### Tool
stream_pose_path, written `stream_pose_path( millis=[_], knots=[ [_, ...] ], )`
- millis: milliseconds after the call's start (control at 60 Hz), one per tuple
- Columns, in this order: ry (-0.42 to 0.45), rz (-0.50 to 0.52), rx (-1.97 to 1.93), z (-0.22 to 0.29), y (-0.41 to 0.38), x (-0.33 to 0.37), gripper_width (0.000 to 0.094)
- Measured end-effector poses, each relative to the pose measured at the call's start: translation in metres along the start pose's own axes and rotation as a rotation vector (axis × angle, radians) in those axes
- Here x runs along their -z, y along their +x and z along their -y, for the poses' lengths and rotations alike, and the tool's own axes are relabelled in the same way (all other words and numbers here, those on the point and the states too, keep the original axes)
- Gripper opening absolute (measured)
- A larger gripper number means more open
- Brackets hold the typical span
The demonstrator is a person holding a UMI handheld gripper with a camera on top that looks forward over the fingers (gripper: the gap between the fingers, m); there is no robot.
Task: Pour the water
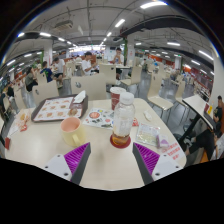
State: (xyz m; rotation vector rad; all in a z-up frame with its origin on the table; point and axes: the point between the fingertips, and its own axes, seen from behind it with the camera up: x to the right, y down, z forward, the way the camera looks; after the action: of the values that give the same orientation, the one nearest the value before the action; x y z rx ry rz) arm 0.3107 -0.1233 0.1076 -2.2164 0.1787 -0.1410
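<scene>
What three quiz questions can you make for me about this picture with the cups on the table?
1. True or false: the gripper is squeezing the clear cup.
2. Which stands nearer the left finger? A) orange cup B) red cup
3. Fill in: the clear cup stands on a red ____.

Key: 1 false, the fingers are open and the cup stands just ahead of them on the table. 2 A. 3 coaster.

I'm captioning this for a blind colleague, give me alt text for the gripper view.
The gripper is open, its fingers apart over a pale table, with a clear bottle standing just ahead of them. A pink cup stands left of the bottle, a tray lies beyond, and a busy hall with people fills the background.
</scene>
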Motion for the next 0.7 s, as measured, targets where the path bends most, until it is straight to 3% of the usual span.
stream_pose_path(
  millis=[317, 700],
  knots=[
    [-0.020, -0.005, 0.010, -0.014, -0.047, 0.110, 0.0846],
    [-0.037, 0.006, 0.077, -0.034, -0.058, 0.133, 0.0846]
  ],
)
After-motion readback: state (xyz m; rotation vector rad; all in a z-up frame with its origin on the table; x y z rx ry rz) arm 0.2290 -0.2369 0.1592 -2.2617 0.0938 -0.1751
